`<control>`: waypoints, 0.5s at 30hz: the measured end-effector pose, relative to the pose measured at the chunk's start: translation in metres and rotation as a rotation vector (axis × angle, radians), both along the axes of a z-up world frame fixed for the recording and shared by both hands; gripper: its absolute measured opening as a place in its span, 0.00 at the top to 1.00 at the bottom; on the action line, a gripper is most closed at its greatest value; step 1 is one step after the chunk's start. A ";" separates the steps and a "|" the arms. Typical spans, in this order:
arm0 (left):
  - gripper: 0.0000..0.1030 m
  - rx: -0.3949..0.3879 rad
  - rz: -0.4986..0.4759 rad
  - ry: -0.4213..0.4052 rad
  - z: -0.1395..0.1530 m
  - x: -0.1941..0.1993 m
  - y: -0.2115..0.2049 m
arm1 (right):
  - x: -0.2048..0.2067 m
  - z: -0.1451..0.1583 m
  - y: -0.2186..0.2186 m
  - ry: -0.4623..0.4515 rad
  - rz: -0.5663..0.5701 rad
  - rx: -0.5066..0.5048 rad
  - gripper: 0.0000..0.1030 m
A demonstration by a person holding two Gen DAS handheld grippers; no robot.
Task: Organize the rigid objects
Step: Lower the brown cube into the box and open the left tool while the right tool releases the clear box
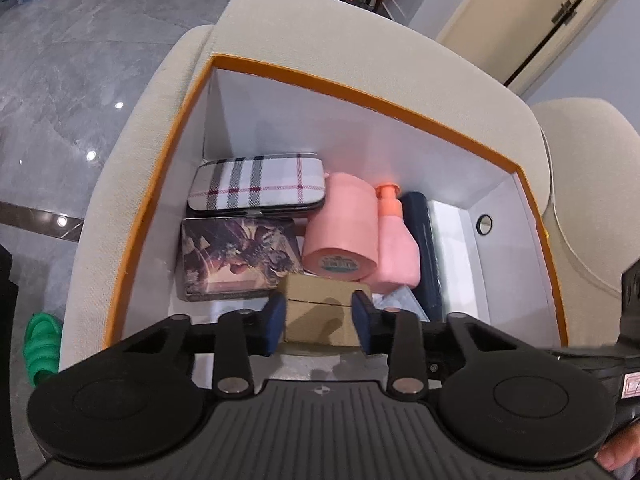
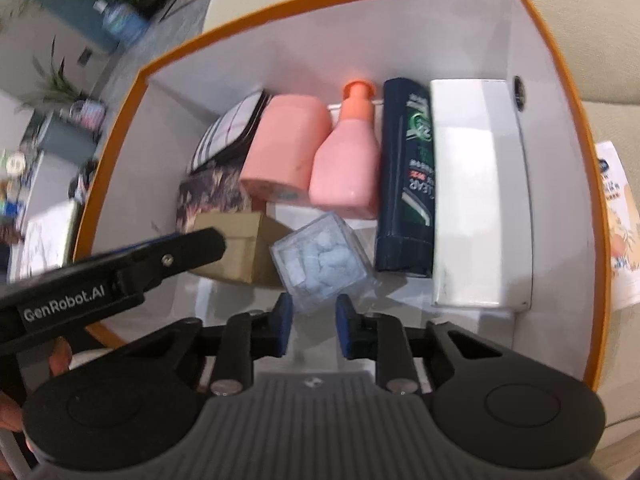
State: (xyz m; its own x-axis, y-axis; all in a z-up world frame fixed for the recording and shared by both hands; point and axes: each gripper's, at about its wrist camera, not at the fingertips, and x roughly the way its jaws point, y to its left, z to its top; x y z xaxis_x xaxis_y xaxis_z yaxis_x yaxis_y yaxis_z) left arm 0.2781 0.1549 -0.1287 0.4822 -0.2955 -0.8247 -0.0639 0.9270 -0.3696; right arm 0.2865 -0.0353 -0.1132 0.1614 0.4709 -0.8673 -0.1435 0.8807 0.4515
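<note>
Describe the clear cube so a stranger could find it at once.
Look inside the orange-rimmed box. Near its front, between the cardboard box and the dark bottle, sits the clear cube. It alone is see-through, filled with pale blue pieces.

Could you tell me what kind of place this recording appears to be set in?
Probably a lobby or lounge rather than a home. The orange-rimmed box sits on a cream upholstered armchair, beside a wide polished grey stone floor reflecting ceiling lights. The right wrist view shows potted plants beyond the box.

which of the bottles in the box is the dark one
The navy shampoo bottle, lying between the pink pump bottle and the white box; the others are pink.
</note>
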 end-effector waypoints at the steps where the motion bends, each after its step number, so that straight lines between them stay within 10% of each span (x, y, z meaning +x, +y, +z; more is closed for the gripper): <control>1: 0.68 -0.008 0.006 0.003 -0.001 0.001 0.002 | 0.000 -0.002 -0.002 0.012 -0.027 0.018 0.80; 15: 0.72 -0.039 0.050 0.017 -0.008 0.006 0.008 | -0.003 -0.020 0.003 0.039 -0.151 0.137 0.78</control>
